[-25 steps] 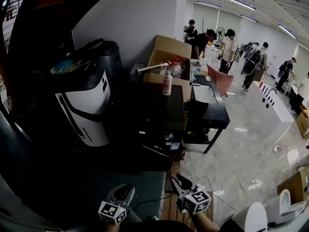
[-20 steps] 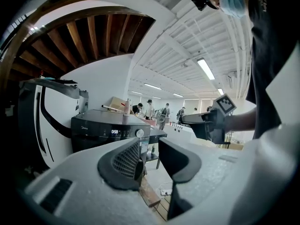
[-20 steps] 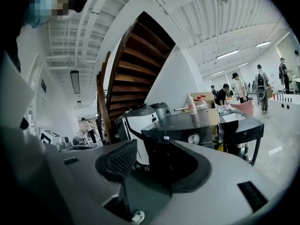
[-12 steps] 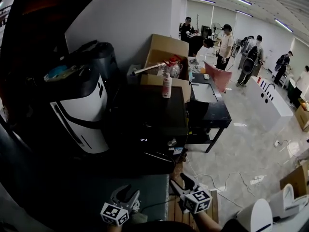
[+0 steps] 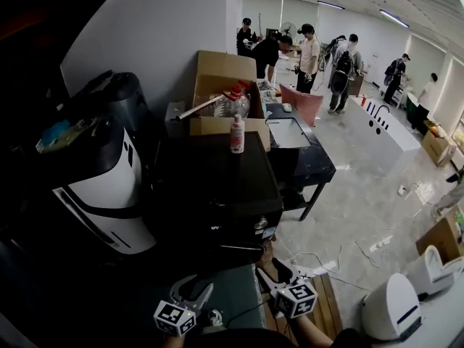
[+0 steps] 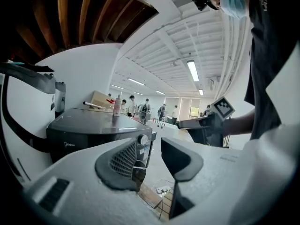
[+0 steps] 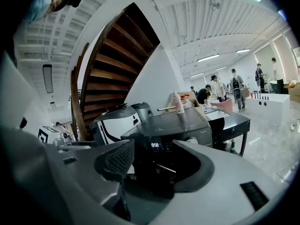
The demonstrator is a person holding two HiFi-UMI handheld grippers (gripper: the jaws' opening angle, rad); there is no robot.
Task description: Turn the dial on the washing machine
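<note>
Turning not begun: left gripper (image 5: pixel 193 288) and right gripper (image 5: pixel 272 272) are hovering short of the washing machine (image 5: pixel 210 183) dial (image 5: pixel 261 224). Jaws have just been opening, nothing between them.

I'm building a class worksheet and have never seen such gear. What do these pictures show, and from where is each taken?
A person holds a two-jaw gripper in each hand. The head camera looks down on the left gripper and right gripper, facing a washing machine with its dial; a bottle stands on top. The other two views ride on the grippers, looking along their jaws. Both pairs of jaws have just been opening; nothing is between them.
</note>
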